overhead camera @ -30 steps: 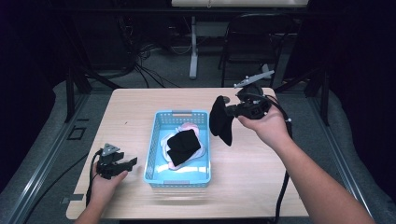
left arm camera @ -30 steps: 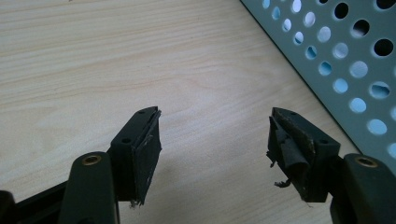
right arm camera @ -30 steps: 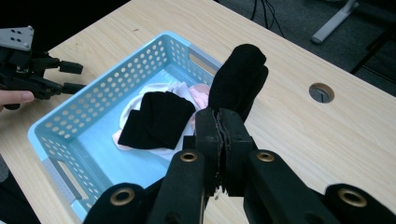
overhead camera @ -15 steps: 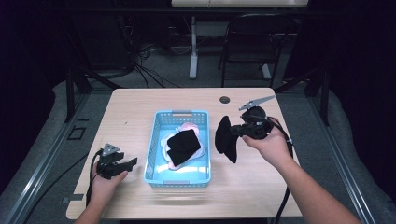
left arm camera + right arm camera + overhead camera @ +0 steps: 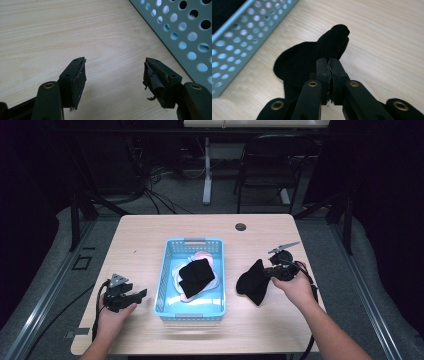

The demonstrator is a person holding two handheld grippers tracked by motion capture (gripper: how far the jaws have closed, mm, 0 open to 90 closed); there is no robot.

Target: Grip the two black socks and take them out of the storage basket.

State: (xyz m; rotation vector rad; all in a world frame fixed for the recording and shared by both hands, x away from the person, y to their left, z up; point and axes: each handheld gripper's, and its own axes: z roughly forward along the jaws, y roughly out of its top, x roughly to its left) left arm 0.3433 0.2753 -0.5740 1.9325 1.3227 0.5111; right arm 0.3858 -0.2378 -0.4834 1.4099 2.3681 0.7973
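The black sock hangs from the right gripper, whose jaws are clenched on a fold of it; in the right gripper view the two pads meet with the cloth pinched at their tips and bunched just beyond them. Compared with a second ago, when the sock was held high above the far right part of the table, it is now low, at or just above the wooden table to the right of the blue basket; the left gripper and the basket lie as they did. The sock's long axis runs from the jaws down and away toward the basket, its free end drooping nearest the person. Whether that end touches the wood cannot be told. The right hand covers much of the gripper body from above, and the sock's lower part is cut off behind the jaws in the gripper's own view. In the basket, beyond the sock, lie another black garment over pale cloth, too bunched to identify. The left gripper rests at the basket's other side, jaws spread wide with nothing between them, its worn pads over bare wood.
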